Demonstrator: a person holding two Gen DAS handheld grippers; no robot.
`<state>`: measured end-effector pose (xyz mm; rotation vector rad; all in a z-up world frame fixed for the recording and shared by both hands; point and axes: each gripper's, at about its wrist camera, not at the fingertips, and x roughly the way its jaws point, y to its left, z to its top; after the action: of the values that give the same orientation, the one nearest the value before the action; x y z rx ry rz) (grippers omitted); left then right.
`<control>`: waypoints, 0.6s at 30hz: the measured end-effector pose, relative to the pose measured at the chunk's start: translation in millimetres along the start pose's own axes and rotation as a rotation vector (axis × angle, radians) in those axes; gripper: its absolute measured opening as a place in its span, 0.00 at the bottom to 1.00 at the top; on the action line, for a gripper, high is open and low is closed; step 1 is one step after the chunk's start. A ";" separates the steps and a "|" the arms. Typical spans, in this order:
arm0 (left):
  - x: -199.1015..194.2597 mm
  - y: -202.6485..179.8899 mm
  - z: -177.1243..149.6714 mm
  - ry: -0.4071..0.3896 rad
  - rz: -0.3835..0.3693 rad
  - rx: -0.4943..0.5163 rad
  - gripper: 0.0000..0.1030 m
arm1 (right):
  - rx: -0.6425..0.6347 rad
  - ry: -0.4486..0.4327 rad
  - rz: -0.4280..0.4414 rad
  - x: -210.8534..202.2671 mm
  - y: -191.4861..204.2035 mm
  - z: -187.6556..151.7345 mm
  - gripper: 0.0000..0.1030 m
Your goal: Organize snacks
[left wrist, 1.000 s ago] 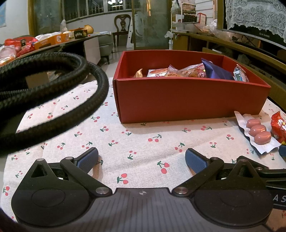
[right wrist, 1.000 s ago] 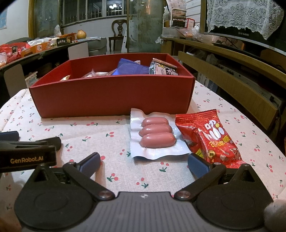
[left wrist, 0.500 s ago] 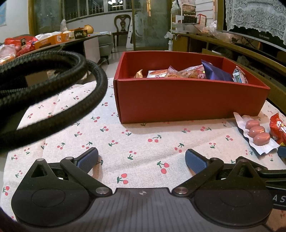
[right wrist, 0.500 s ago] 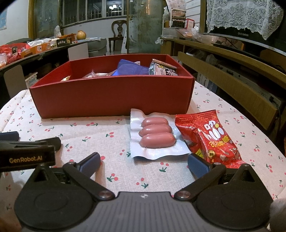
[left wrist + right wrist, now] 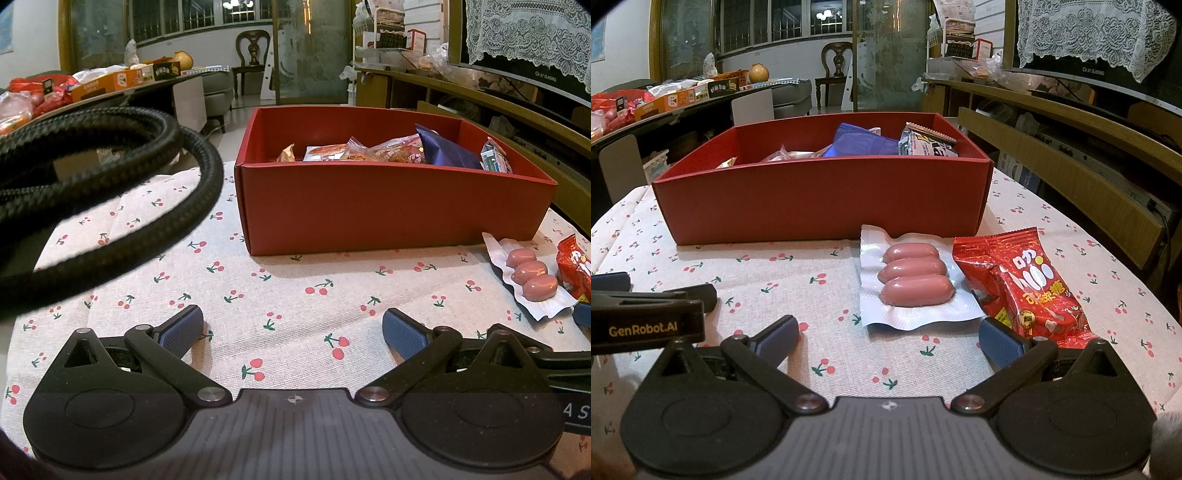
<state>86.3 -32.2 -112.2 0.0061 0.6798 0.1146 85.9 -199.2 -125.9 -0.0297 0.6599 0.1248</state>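
Left gripper (image 5: 291, 328): your jaws stand wide apart and hold nothing; both blue pads hang over bare cherry-print tablecloth (image 5: 280, 280).
Right gripper (image 5: 888, 338): your jaws stand wide apart and hold nothing; the right pad sits just beside the near edge of the red snack bag (image 5: 1023, 288).
Red box (image 5: 391, 210): it stands at 12 o'clock from your left gripper and at 11 o'clock from your right gripper, open at the top.
Box contents: several wrapped snacks lie inside, among them a dark blue packet (image 5: 864, 144) and a silver-and-black packet (image 5: 929, 146) toward the right end.
Sausage pack (image 5: 916, 280): three pink sausages in a clear sealed sheet lie flat on the cloth at 12 o'clock from your right gripper, just in front of the box wall.
Red snack bag: it lies at 1 o'clock from your right gripper, touching the right edge of the sausage pack.
Black braided cable (image 5: 110, 206): it loops across the left wrist view at 10 o'clock.
Left gripper body (image 5: 646, 321): it shows at 9 o'clock in the right wrist view.
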 end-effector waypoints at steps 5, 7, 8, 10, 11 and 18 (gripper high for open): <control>0.1 0.0 0.0 0.000 0.000 0.000 1.00 | 0.000 0.000 0.000 -0.3 0.1 0.2 1.00; 0.1 -0.1 0.0 0.000 0.000 0.001 1.00 | 0.000 0.000 0.000 -0.2 0.1 0.2 1.00; 0.0 -0.7 0.2 0.002 0.002 0.003 1.00 | 0.000 0.000 0.000 -0.2 0.1 0.2 1.00; -0.1 -0.5 0.4 0.001 0.000 0.001 1.00 | -0.001 0.000 0.000 -0.2 0.2 0.2 1.00; -0.1 -0.4 0.4 0.001 0.000 0.000 1.00 | 0.000 0.000 0.000 -0.2 0.1 0.2 1.00; -0.3 0.1 0.5 0.001 -0.003 -0.003 1.00 | -0.002 -0.001 -0.001 -0.1 0.3 0.1 1.00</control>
<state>86.4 -32.2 -111.6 0.0018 0.6802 0.1128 85.8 -198.9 -125.8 -0.0315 0.6590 0.1240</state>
